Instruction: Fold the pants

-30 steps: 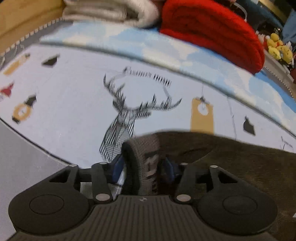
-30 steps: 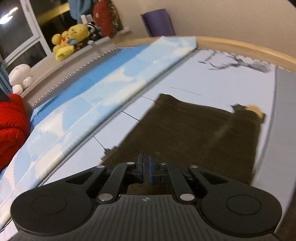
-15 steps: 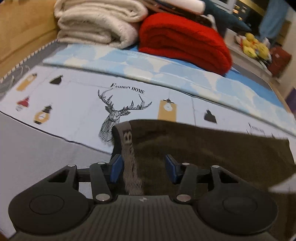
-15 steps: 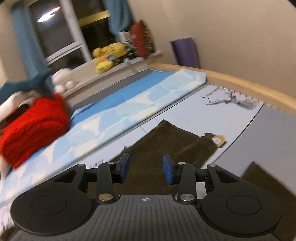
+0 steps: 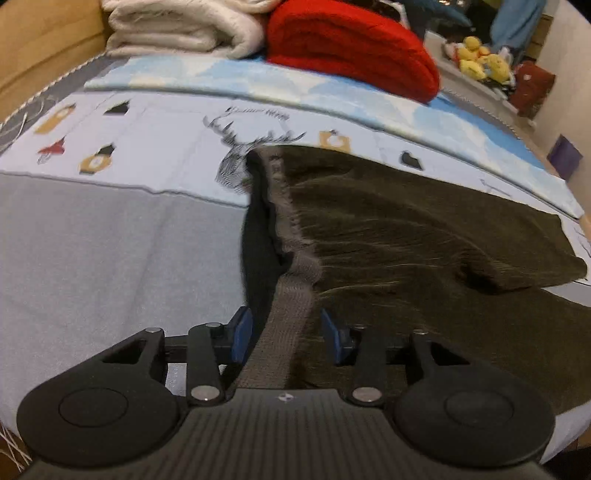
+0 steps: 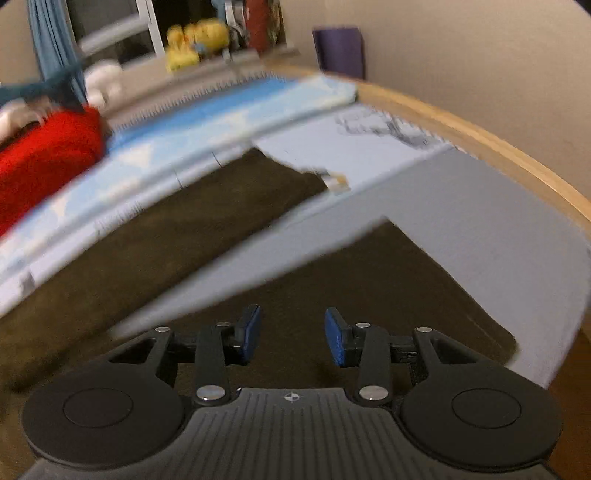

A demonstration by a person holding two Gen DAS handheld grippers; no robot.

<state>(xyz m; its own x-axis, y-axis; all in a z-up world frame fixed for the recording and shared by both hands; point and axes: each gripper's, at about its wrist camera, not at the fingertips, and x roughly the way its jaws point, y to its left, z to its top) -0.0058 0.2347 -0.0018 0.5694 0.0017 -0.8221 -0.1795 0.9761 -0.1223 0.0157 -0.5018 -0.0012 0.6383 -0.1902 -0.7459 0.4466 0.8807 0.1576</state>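
Lettering above the bedsheet's (image 5: 155, 122) deer print is blurred, unreadable.

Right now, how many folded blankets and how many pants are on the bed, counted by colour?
White blanket: 1
Red blanket: 1
Dark brown pants: 1
Total: 3

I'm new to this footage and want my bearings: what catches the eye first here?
The dark brown pants spread across the pale printed bedcover, grey waistband running between the closing jaws of the left gripper. Behind them, a bright red folded blanket beside a cream one.
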